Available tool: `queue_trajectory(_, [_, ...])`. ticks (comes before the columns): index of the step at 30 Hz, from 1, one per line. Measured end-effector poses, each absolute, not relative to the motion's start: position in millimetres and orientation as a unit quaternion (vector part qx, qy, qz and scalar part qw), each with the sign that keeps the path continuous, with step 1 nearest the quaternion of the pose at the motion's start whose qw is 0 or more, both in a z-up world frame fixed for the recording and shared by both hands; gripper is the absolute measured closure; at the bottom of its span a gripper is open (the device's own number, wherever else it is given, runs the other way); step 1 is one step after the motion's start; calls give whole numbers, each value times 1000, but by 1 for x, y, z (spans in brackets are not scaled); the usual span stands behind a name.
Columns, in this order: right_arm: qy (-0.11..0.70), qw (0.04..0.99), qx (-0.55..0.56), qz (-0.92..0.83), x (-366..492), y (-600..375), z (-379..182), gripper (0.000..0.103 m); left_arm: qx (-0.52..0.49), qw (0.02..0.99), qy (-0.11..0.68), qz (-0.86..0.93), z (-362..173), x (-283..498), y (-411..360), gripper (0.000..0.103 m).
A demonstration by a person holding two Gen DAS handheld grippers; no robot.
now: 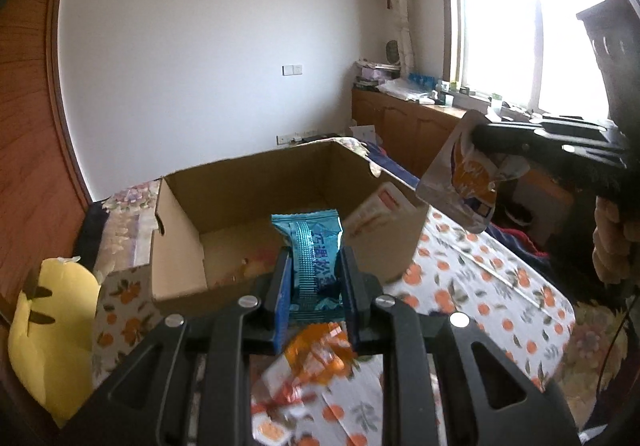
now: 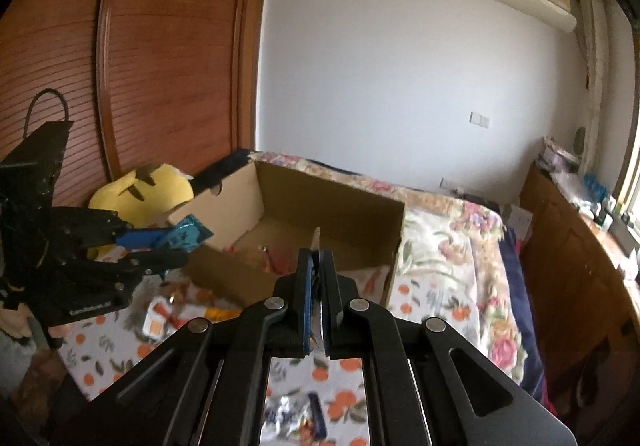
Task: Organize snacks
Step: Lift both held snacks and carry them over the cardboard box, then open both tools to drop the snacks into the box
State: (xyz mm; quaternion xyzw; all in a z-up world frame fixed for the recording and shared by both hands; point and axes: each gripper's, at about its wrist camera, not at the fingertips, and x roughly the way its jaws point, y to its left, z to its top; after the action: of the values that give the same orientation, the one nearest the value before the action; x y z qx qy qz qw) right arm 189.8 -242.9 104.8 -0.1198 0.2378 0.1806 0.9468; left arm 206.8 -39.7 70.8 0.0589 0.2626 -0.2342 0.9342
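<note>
Two pairs of tongs hang above a bed with an orange-patterned cover, each clamped on a snack. The left tongs [image 1: 314, 278] pinch a teal packet [image 1: 314, 246] between their blue pads, the packet standing upright with its crimped top edge above the fingertips. Just ahead of these tongs sits an open cardboard box [image 1: 256, 182] on the bed cover [image 1: 480, 286], and a few snacks lie on its floor, too blurred to tell apart. Below the left tongs, near their base, an orange-and-white wrapper [image 1: 316, 358] lies on the cover with other loose packets beside it. To the right of the left tongs and higher, the right tongs [image 1: 476, 134] grip a silvery pouch with an orange print [image 1: 466, 182], which hangs down from the jaws over the box's right-hand side. From the right wrist view, the right tongs [image 2: 318, 258] are pressed nearly together, with only the thin edge of the pouch [image 2: 317, 238] showing above the fingertips; the box [image 2: 340, 206] lies straight ahead of them. To their left, the left tongs [image 2: 176, 242] hold the teal packet [image 2: 188, 234] near the box's near-left corner. A yellow plush toy [image 2: 140, 186] lies beyond the left tongs, beside the box. More packets [image 2: 160, 316] lie scattered on the cover below and to the left of the right tongs.
</note>
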Motion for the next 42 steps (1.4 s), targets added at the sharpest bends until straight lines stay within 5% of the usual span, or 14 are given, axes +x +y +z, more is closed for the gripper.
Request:
queue_trajectory(32, [298,931,-113,180,325,-206,31,102,49,928,308,-204,25,325,-24,82])
queue_trajectory(42, [321,924,-108,176,333,-203,13,102,43,926,322,-193,14,325,-24,65])
